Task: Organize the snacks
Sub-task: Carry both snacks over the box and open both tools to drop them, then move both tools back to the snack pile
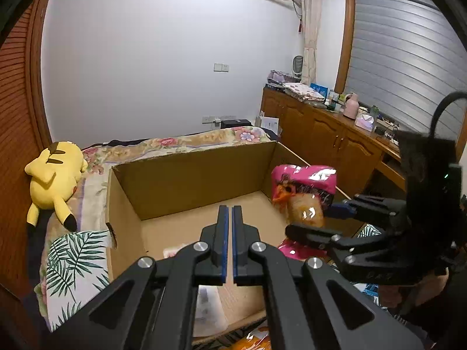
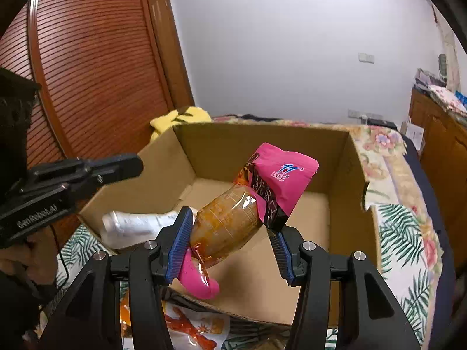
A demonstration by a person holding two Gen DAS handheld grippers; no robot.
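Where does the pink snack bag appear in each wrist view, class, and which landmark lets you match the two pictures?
Left wrist view: the pink snack bag is right of centre, gripped by the right tool above the box's right side.
Right wrist view: the bag fills the centre, between that tool's blue pads, over the box interior.
Shared landmark: the open cardboard box.

Your two grippers, one closed, one clamping.

Your left gripper (image 1: 229, 218) has its jaws nearly together, holding nothing. Your right gripper (image 2: 230, 233) squeezes a pink snack bag (image 2: 262, 186) between its blue pads (image 2: 181, 236).
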